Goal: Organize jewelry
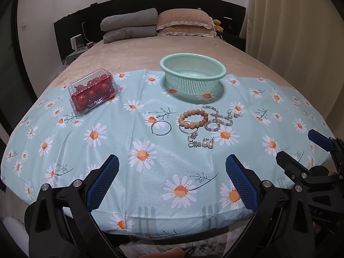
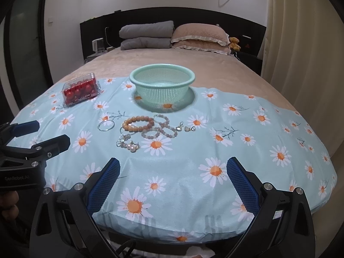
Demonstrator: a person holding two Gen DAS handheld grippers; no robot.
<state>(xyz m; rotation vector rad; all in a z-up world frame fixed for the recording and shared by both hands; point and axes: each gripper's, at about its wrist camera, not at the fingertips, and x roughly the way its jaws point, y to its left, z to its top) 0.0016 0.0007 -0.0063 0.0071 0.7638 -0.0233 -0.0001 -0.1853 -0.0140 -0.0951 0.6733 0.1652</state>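
Note:
Jewelry lies on a daisy-print cloth (image 1: 107,142): an orange bead bracelet (image 1: 192,118), a pale pink bead bracelet (image 1: 217,118), a silver hoop (image 1: 161,128), pearl earrings (image 1: 208,143) and small silver charms (image 1: 192,140). A mint green strainer basket (image 1: 192,73) stands empty behind them. My left gripper (image 1: 172,165) is open and empty, near the cloth's front edge. My right gripper (image 2: 173,167) is open and empty, beside it. The same pieces show in the right wrist view: orange bracelet (image 2: 137,123), hoop (image 2: 106,125), pearls (image 2: 132,148), basket (image 2: 162,85).
A clear box of cherry tomatoes (image 1: 93,91) sits at the cloth's back left. Pillows (image 1: 159,22) and a folded grey blanket lie at the head of the bed. A curtain (image 1: 301,32) hangs on the right. A bedside stand with a kettle (image 1: 76,42) is at the left.

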